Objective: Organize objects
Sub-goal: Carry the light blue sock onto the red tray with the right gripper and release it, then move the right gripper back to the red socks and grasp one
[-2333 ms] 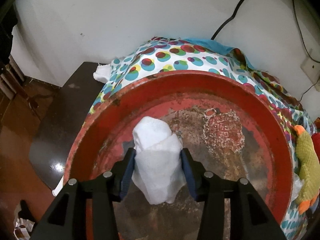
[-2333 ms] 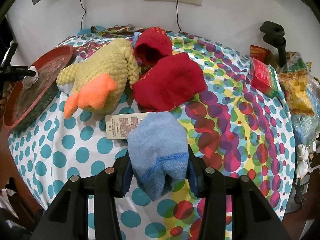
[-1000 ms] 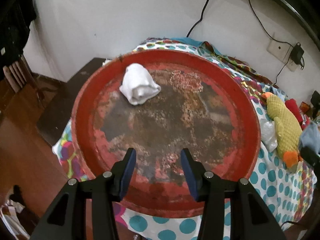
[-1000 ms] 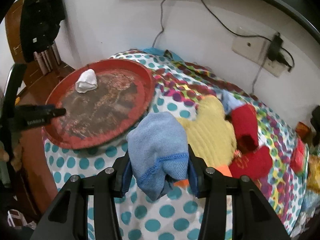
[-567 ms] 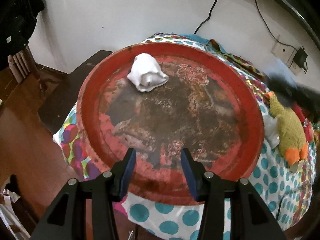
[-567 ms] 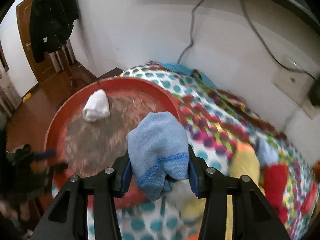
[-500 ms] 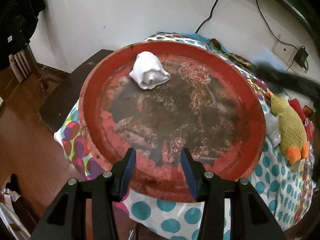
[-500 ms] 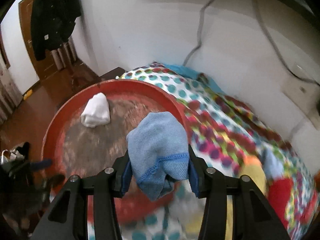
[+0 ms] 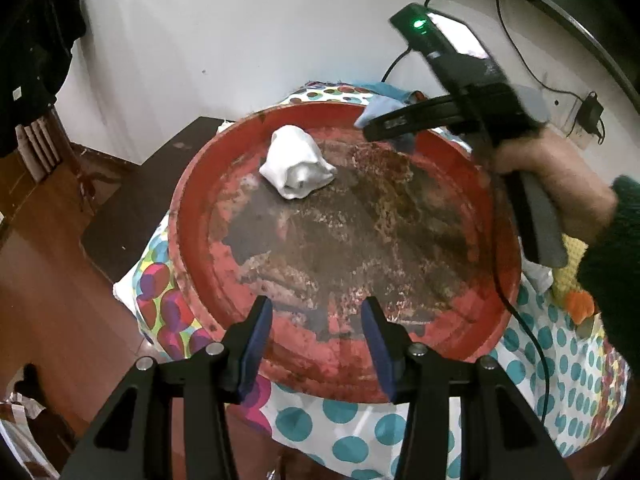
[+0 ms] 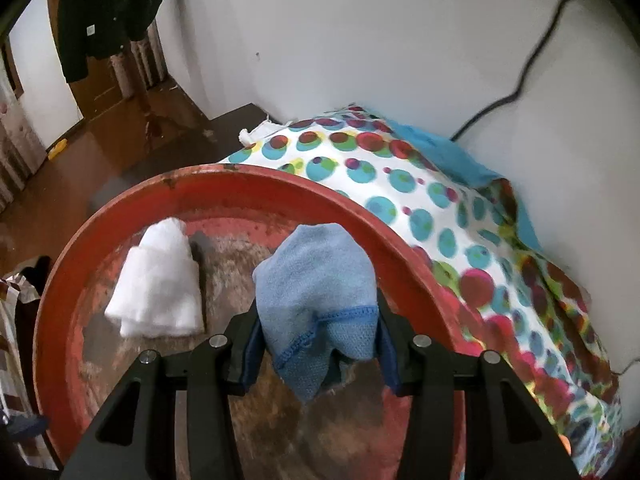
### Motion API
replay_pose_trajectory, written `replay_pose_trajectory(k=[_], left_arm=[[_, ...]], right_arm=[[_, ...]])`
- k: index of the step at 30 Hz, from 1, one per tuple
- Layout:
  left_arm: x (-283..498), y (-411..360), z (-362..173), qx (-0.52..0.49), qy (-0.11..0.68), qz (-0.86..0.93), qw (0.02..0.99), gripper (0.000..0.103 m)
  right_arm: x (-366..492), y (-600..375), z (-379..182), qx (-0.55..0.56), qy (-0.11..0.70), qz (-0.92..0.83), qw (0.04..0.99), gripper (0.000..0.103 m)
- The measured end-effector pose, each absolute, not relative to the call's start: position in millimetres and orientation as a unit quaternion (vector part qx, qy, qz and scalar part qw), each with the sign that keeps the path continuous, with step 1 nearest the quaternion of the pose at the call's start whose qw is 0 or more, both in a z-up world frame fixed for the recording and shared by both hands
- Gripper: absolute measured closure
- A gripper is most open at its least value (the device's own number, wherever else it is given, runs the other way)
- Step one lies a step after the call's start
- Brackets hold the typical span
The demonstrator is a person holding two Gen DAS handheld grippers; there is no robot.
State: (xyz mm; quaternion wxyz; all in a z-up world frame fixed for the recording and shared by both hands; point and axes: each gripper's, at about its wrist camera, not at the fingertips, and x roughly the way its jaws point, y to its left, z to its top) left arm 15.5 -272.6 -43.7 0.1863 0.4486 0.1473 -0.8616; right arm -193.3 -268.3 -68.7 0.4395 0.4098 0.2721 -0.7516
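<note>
- Hovering at the near rim of the red tray (image 9: 496,208), the left gripper (image 9: 318,336) has its jaws spread, holding nothing; a rolled white cloth (image 9: 298,168) lies far-left inside
- Pinching a soft, light blue cloth (image 10: 316,296) at its bunched middle, the right gripper (image 10: 318,350) holds it over the tray, right of the white one; it looks limp and likely to unfold on release

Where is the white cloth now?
The white cloth lies on the red tray, near its far rim, left of the blue cloth in the right gripper.
</note>
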Motion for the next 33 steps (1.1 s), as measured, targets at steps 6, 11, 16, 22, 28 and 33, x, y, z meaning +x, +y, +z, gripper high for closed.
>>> replay_pose_trajectory(k=[6,11,16,22,28,33], left_arm=[[13.1,-274.2,-40.7,0.444,0.149,-0.863,0.187,0.056],[8.3,-276.1,-43.6,0.448,0.150,-0.863,0.181,0.056],[6.2,-275.5,-45.8,0.452,0.151,-0.859,0.184,0.056],[9.3,-274.1,-42.6,0.452,0.157,-0.858,0.186,0.056],[13.5,-262.2,-29.5,0.443,0.147,-0.865,0.185,0.056],[10.6,-249.6,-21.0,0.442,0.138,-0.870,0.171,0.056]], right_arm=[[-198.4,-284.1,-81.8,0.421,0.279,-0.744,0.437,0.057],[-202.2,-281.8,-85.1,0.426,0.271,-0.745,0.436,0.052],[-204.8,-277.8,-82.6,0.427,0.261,-0.749,0.434,0.045],[-195.4,-266.3,-69.4,0.415,0.262,-0.753,0.439,0.036],[-184.6,-247.4,-47.2,0.392,0.271,-0.763,0.436,0.034],[-171.9,-211.1,-22.6,0.368,0.274,-0.776,0.433,0.034]])
